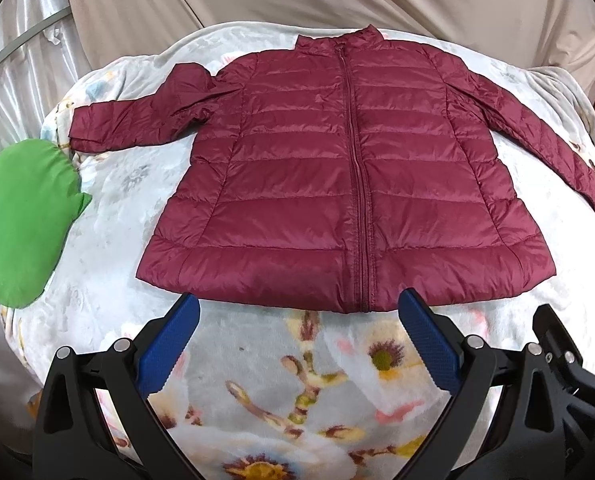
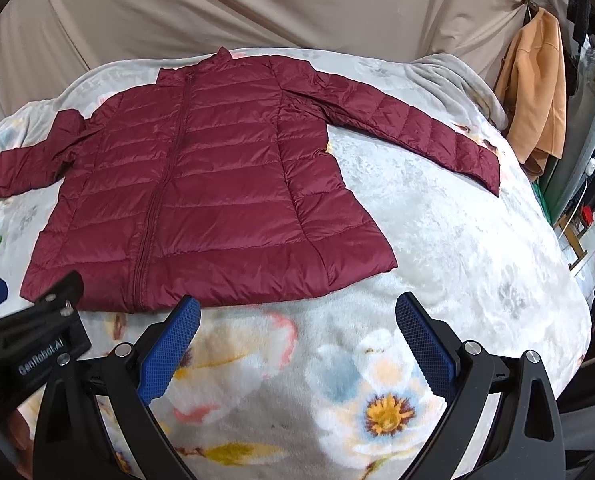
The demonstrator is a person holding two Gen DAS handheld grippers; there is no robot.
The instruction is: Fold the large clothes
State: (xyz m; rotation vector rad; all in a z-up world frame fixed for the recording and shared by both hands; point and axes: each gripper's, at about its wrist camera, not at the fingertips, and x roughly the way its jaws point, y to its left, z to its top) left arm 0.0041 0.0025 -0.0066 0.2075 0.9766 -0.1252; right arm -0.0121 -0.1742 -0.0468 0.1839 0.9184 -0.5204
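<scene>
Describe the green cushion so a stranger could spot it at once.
Start at the floral blanket covering the bed, with the maroon jacket spread flat on it. Follow the jacket's bent sleeve to its cuff; the green cushion lies just below, at the blanket's edge. It is the only plain bright-green thing there.

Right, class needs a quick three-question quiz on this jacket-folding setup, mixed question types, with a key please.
1. True or false: the maroon jacket lies zipped and flat on the floral blanket.
2. Multiple choice: the left tool and right tool are A) both open, holding nothing; B) both shut on the hem; C) one open, one shut.
3. Short answer: which sleeve is bent back on itself, the one toward the green cushion or the one toward the hanging tan garment?

Key: 1 true; 2 A; 3 the one toward the green cushion.
</scene>
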